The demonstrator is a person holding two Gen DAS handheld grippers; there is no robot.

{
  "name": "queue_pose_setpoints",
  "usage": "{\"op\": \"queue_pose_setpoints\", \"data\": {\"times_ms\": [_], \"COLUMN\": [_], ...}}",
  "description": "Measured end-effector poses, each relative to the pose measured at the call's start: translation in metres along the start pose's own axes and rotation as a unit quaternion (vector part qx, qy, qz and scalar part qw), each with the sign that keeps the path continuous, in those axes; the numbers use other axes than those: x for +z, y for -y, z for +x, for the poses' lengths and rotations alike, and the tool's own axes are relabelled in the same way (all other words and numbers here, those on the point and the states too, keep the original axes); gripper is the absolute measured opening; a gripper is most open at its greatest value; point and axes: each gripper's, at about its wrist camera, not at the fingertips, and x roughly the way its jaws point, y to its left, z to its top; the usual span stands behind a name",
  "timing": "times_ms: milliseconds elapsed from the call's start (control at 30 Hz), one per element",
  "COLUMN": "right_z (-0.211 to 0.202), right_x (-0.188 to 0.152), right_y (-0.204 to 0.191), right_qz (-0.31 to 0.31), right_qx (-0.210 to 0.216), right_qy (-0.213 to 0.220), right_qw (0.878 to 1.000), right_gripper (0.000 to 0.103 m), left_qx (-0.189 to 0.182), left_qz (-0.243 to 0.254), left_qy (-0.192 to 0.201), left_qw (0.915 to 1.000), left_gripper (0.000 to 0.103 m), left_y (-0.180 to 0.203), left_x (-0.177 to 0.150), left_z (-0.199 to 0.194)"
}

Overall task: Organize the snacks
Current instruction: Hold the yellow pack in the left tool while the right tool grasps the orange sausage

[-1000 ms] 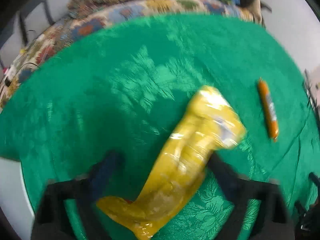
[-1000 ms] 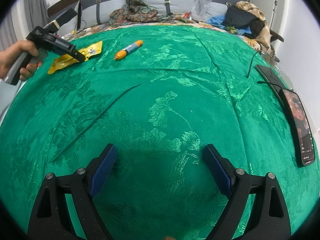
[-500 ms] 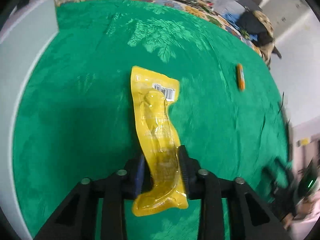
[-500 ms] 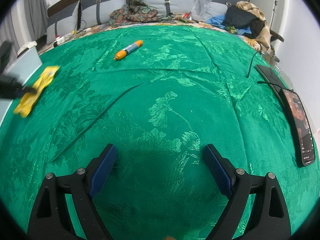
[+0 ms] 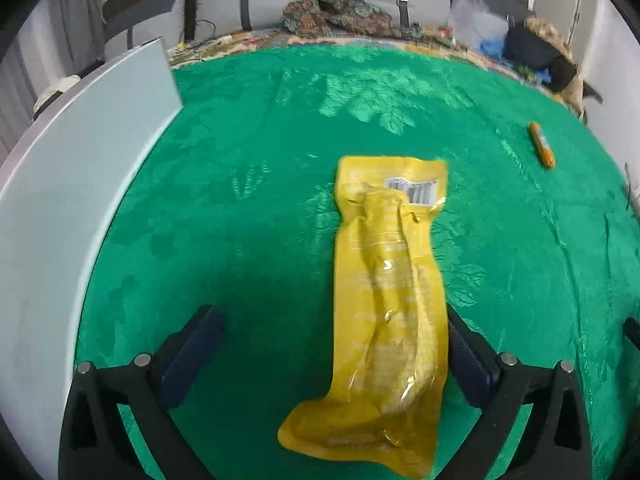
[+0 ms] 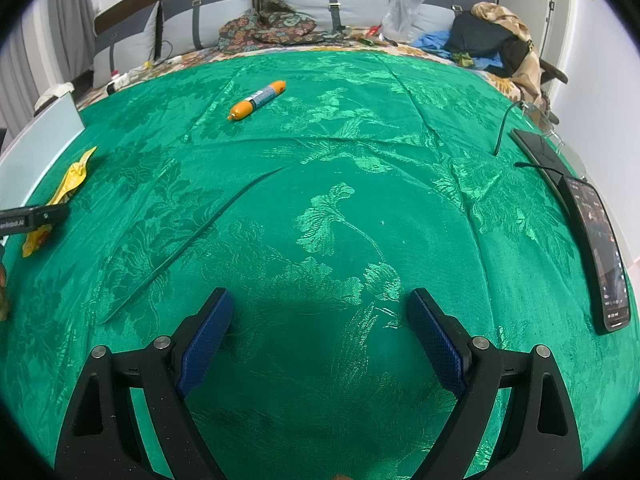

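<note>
On the bed (image 6: pixel 360 200), the pouch (image 5: pixel 388 280) lies at nine o'clock beside the board (image 5: pixel 80 200); the sausage (image 6: pixel 258 100) at eleven, the phone (image 6: pixel 600 256) at three.

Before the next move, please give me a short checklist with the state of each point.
1. Left gripper jaws, just opened, clear of yellow snack packet: cannot tell; it lies against the right-hand pad.
2. Packet flat on green cloth: ok.
3. Packet near the pale board: ok.
4. Orange sausage stick put away: not ok, lying alone far up the cloth.
5. Right gripper free: ok, jaws open, empty.
6. Phone away from snacks: ok.
</note>
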Motion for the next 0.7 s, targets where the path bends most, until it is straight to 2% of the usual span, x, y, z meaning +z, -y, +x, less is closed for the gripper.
{"op": "queue_pose_setpoints", "data": {"times_ms": [133, 700], "right_z": [0.0, 0.0048], "right_x": [0.0, 0.0061], "right_y": [0.0, -0.006], "right_qz": [0.0, -0.001], "right_qx": [0.0, -0.005], "right_qy": [0.0, -0.01], "right_qw": [1.0, 1.0], "right_gripper": [0.092, 0.092], "left_qx": [-0.003, -0.005], "left_qz": [0.009, 0.008], "left_qy": [0.027, 0.027], "left_qw": [0.9996, 0.9996], "left_gripper": [0.103, 0.103], "left_y": [-0.0022, -0.0002], "left_x": [-0.0079, -0.0035], "left_z": [-0.0027, 0.0002]}}
